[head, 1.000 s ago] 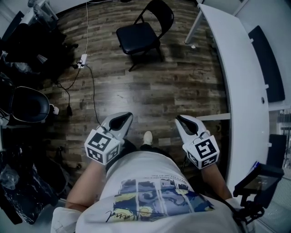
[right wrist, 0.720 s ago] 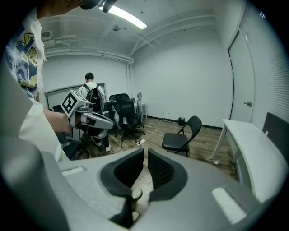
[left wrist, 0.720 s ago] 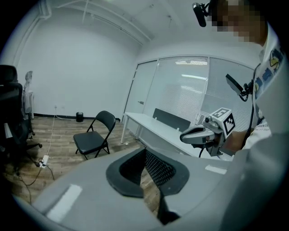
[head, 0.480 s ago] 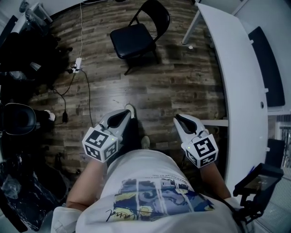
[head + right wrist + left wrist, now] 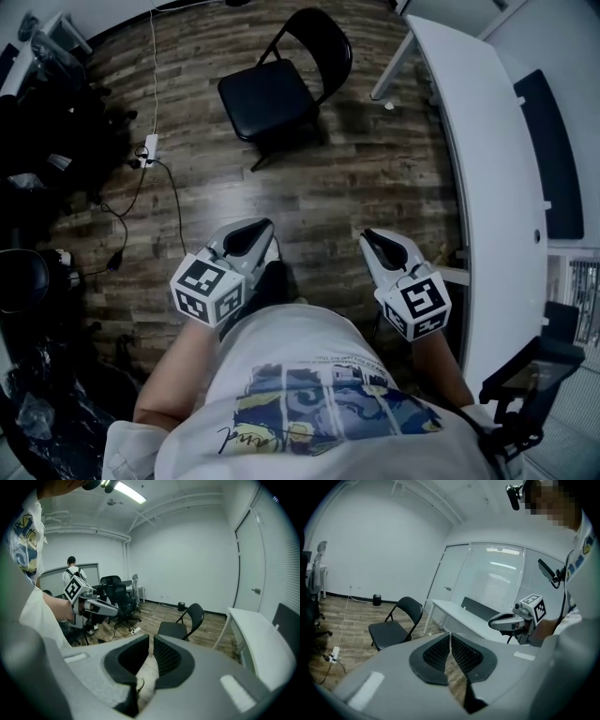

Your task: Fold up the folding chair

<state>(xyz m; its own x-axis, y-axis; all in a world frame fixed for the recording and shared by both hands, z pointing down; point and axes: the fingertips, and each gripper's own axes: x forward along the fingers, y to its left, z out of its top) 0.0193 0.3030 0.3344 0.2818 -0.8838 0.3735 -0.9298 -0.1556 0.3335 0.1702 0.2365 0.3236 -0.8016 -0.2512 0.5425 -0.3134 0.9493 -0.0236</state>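
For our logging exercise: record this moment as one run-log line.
black metal folding chair: unfolded, untouched | left gripper: shut, empty | right gripper: shut, empty

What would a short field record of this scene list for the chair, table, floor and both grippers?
Floor: brown wood-plank floor
Chair: black metal folding chair, unfolded, standing on the floor, untouched
Table: long white table, right of the chair
Left gripper: jaws shut, empty, short of the chair
Right gripper: jaws shut, empty, short of the chair
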